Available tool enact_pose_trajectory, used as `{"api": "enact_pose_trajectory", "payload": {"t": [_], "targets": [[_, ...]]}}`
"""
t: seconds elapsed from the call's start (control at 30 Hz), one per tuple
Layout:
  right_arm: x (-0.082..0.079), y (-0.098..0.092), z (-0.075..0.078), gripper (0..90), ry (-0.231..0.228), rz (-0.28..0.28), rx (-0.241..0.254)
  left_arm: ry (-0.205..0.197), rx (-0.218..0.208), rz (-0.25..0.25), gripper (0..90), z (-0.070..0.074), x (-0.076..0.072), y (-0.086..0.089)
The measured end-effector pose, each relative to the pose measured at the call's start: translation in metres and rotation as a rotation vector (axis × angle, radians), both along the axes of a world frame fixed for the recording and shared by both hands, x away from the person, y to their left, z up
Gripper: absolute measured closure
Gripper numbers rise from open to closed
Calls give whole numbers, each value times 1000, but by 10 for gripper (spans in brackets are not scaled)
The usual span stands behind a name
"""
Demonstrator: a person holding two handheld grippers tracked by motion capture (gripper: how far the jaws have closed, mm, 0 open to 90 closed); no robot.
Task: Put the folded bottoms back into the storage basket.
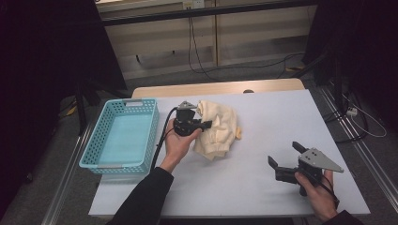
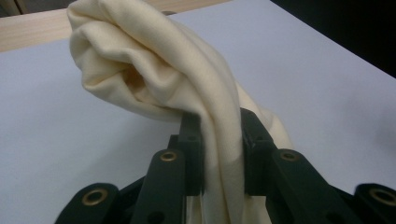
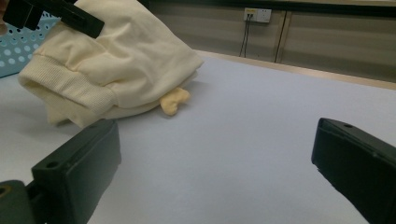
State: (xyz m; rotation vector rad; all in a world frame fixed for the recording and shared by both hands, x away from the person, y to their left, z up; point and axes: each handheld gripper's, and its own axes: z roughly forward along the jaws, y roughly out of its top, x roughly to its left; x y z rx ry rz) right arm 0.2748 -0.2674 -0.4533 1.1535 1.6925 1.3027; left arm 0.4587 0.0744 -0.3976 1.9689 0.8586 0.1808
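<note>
A cream garment (image 1: 216,129) lies bunched near the middle of the white table (image 1: 281,122), partly lifted at its left edge. My left gripper (image 1: 206,124) is shut on a fold of this cream garment (image 2: 196,93), the cloth pinched between its black jaws. In the right gripper view the garment (image 3: 116,65) hangs raised at the left, its ribbed cuff drooping, with the left gripper's jaw tip on top. My right gripper (image 1: 285,153) rests near the table's front right, open, with nothing between its fingers (image 3: 77,172).
A turquoise plastic basket (image 1: 123,136) stands at the table's left edge, nothing seen in it. A small yellowish piece (image 3: 173,101) pokes out under the garment. Cables run across the floor behind the table.
</note>
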Motion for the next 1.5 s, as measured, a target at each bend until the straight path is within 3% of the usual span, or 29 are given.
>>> {"api": "enact_pose_trajectory", "payload": {"t": [0.43, 1.07, 1.13, 1.5], "targets": [[0, 1, 0, 11, 0, 2, 1, -23, -14, 18, 745, 11, 0, 10], [0, 0, 0, 11, -1, 1, 1, -46, -33, -13, 746, 29, -6, 18], [0, 0, 0, 11, -1, 1, 2, -54, -20, -24, 747, 32, -6, 19], [0, 0, 0, 11, -1, 3, -2, -62, -39, -19, 748, 42, -8, 27]]}}
